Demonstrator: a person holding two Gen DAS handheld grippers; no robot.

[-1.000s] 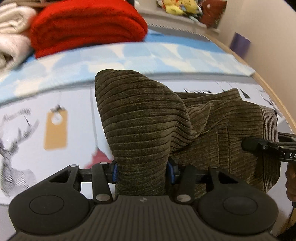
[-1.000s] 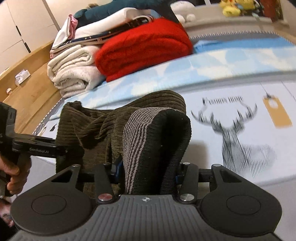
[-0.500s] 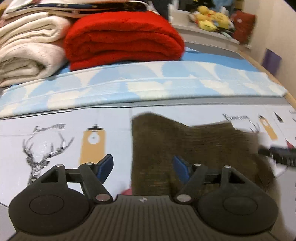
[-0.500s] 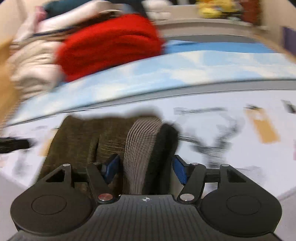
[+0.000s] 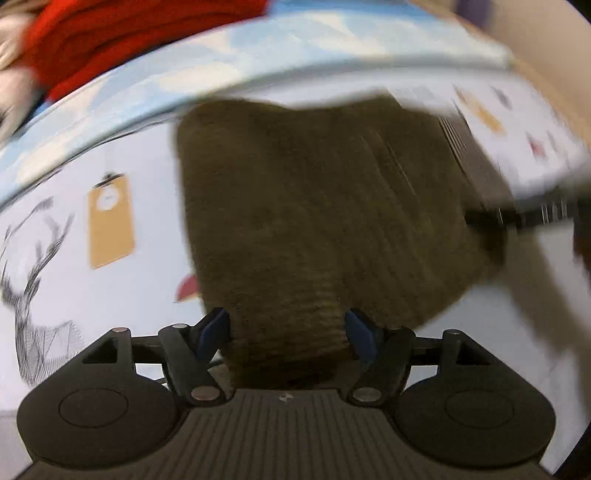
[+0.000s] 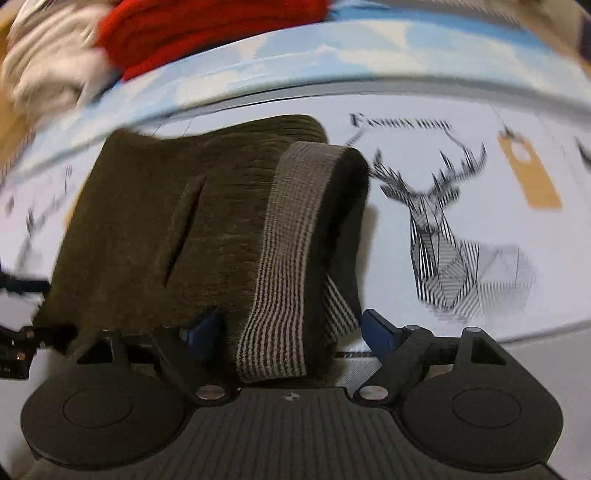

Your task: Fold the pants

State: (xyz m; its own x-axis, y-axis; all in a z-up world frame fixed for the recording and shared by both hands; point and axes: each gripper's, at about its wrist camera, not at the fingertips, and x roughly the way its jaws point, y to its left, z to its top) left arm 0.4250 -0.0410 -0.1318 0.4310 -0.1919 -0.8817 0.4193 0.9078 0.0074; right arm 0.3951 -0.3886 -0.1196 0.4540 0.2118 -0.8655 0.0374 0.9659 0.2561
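Here the pants (image 5: 314,206) lie as a folded olive corduroy bundle on the printed sheet (image 5: 122,295), stretching away from both my tongs toward the far side, where a red blanket (image 6: 207,33) sits. The bundle's long axis runs left to right between my two hands, so each one meets it at an end. My left gripper (image 5: 288,332) has its blue pads on either side of the near left edge, closed on the cloth as far as I can judge (blur makes the contact uncertain). My right gripper (image 6: 291,326) straddles the striped waistband (image 6: 291,236); the right pad stands clear of the fabric, so I judge it open, or at best loose. The right view shows the waistband looping up and a pocket slit. The left view shows the bundle's flat top and my other tool at its right edge.
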